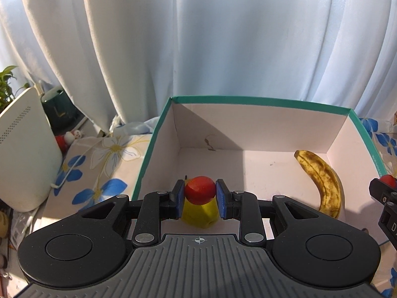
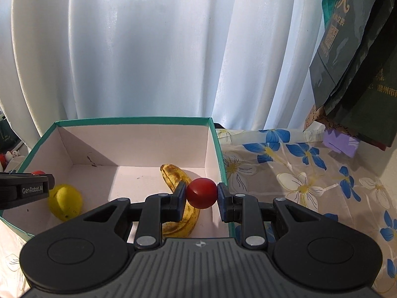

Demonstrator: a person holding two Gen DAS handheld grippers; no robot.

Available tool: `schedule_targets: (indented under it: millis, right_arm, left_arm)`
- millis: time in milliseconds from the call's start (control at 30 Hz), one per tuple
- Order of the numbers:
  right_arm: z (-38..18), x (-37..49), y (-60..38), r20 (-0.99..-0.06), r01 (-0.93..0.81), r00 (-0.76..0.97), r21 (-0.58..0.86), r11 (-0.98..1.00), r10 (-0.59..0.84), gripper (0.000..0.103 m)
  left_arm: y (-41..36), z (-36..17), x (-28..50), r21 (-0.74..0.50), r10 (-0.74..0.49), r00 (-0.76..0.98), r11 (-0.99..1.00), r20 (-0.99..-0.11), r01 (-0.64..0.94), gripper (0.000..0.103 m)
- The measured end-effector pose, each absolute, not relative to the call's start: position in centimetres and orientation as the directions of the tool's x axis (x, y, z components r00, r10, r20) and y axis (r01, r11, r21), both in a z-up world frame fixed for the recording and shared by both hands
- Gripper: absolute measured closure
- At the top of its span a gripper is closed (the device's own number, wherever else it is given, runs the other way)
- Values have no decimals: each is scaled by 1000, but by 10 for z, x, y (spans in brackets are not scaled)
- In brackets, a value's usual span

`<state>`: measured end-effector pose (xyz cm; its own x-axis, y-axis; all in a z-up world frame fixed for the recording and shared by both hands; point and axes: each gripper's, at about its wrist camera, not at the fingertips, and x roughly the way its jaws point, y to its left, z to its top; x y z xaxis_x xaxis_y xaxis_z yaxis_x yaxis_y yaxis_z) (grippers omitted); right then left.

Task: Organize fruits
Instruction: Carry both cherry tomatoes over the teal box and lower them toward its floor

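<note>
Left gripper (image 1: 200, 194) clamped on red fruit (image 1: 200, 190), right gripper (image 2: 202, 194) on another (image 2: 202, 192), both over box (image 1: 260, 101). Lower near floor, clear of banana (image 1: 322, 178) and yellow fruit (image 2: 65, 203), then release.

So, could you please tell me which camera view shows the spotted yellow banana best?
The left wrist view: the spotted yellow banana lies unobstructed in the teal-rimmed cardboard box. In the right wrist view, the right gripper and its red tomato cover its middle.

A home, by a window: white curtains (image 2: 148, 49) are hanging behind a worktop wearing a blue-flowered cloth (image 2: 297, 173), with a potted plant (image 1: 7, 87) sitting at its left edge.
</note>
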<state>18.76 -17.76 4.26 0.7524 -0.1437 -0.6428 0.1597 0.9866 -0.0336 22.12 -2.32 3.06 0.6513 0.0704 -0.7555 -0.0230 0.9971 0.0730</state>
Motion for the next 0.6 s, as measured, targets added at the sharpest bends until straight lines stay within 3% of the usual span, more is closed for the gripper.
schedule_targets:
  millis: [600]
  right_arm:
    - [27, 198, -178, -664, 132, 734, -65, 989, -141, 77]
  left_arm:
    - [-23, 16, 229, 92, 94, 626, 995, -774, -36, 73]
